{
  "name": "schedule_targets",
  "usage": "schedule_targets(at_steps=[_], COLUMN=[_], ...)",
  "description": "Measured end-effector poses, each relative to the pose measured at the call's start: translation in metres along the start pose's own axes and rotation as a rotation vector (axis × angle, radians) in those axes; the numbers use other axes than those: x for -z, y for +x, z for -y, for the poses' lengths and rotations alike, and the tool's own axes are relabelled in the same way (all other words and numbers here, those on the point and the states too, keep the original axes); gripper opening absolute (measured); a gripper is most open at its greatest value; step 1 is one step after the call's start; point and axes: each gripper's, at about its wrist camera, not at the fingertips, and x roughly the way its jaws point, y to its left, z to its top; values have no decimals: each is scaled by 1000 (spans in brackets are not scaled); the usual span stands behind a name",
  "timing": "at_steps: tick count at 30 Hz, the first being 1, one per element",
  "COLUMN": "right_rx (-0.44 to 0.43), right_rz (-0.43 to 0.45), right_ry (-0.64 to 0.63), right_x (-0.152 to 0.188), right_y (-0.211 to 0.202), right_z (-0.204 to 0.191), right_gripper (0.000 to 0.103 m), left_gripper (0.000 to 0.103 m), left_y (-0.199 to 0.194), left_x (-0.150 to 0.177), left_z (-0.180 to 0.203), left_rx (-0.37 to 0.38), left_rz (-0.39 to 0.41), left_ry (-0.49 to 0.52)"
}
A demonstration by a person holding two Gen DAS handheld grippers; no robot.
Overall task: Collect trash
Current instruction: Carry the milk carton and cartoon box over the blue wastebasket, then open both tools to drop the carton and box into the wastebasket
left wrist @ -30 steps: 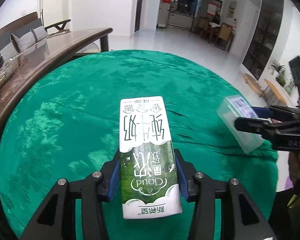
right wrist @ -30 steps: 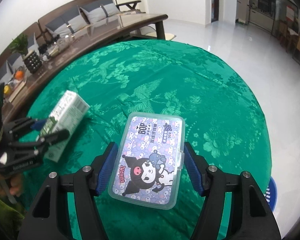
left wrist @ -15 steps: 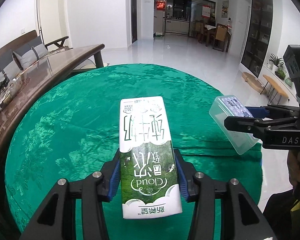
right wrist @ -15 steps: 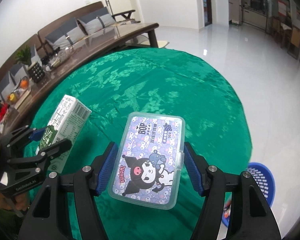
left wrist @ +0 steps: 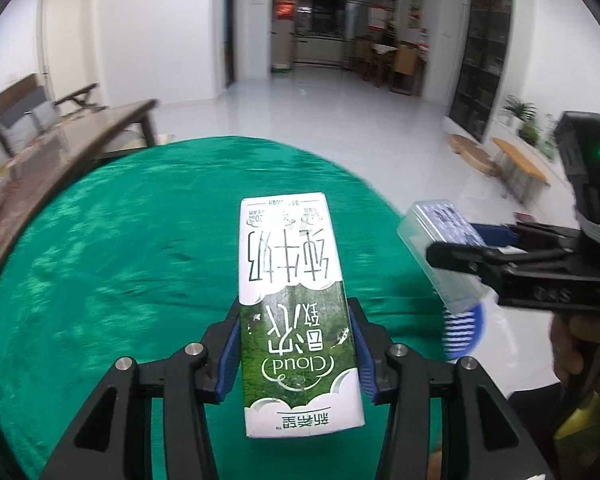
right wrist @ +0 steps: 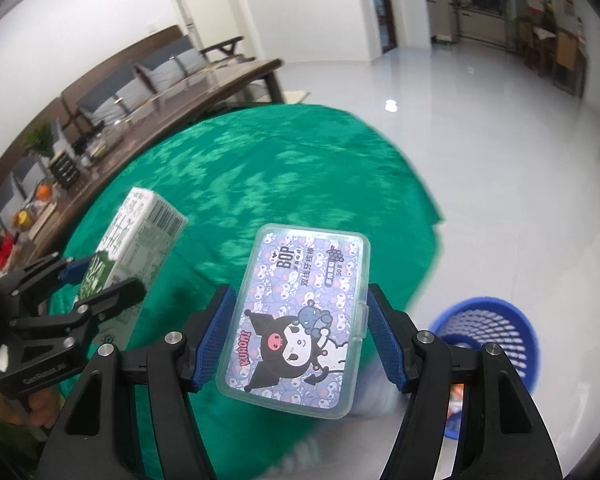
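A green and white milk carton [left wrist: 296, 312] is clamped between the blue pads of my left gripper [left wrist: 294, 354], held above the round table with the green cloth [left wrist: 140, 240]. My right gripper [right wrist: 300, 334] is shut on a clear plastic floss box [right wrist: 300, 320] with a purple cartoon label. In the right wrist view the left gripper [right wrist: 100, 280] with the carton [right wrist: 140, 232] shows at the left. In the left wrist view the right gripper [left wrist: 472, 248] holds the box [left wrist: 444, 252] at the right. A blue mesh bin [right wrist: 496, 344] stands on the floor below the table's right edge.
A long dark wooden table [right wrist: 172, 108] with small items and a sofa [right wrist: 152, 68] lie beyond the green table. White tiled floor [right wrist: 480, 160] spreads to the right. A low wooden bench and plants [left wrist: 516, 160] stand by the far wall. A hand [left wrist: 576, 340] grips the right tool.
Both grippers have carried their objects toward the table's right edge. The blue bin has come into view in both wrist views, and the table has slid left and away.
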Motion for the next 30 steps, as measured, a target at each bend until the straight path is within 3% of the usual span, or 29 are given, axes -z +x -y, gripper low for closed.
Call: schedule_targets(at_steps=[7, 11, 20, 22, 25, 30], right_rx=[219, 258, 234, 214, 201, 231], right_rz=[-60, -132, -157, -159, -151, -97], right_ry=[127, 253, 477, 508, 581, 637], right_x=[22, 53, 86, 91, 101, 104], right_y=[-10, 7, 34, 41, 45, 13], right_z=[120, 192, 282, 293, 312, 326], right_gripper=[67, 67, 69, 70, 83, 91], left_gripper=[48, 48, 50, 60, 63, 63], left_y=[53, 106, 196, 212, 223, 201], left_x=[-23, -30, -33, -36, -37, -41], left_z=[101, 153, 219, 224, 227, 231], left_rx=[212, 316, 356, 350, 345, 327], left_rz=[-73, -154, -231, -237, -225, -161], left_ry=[83, 83, 99, 104, 97, 115])
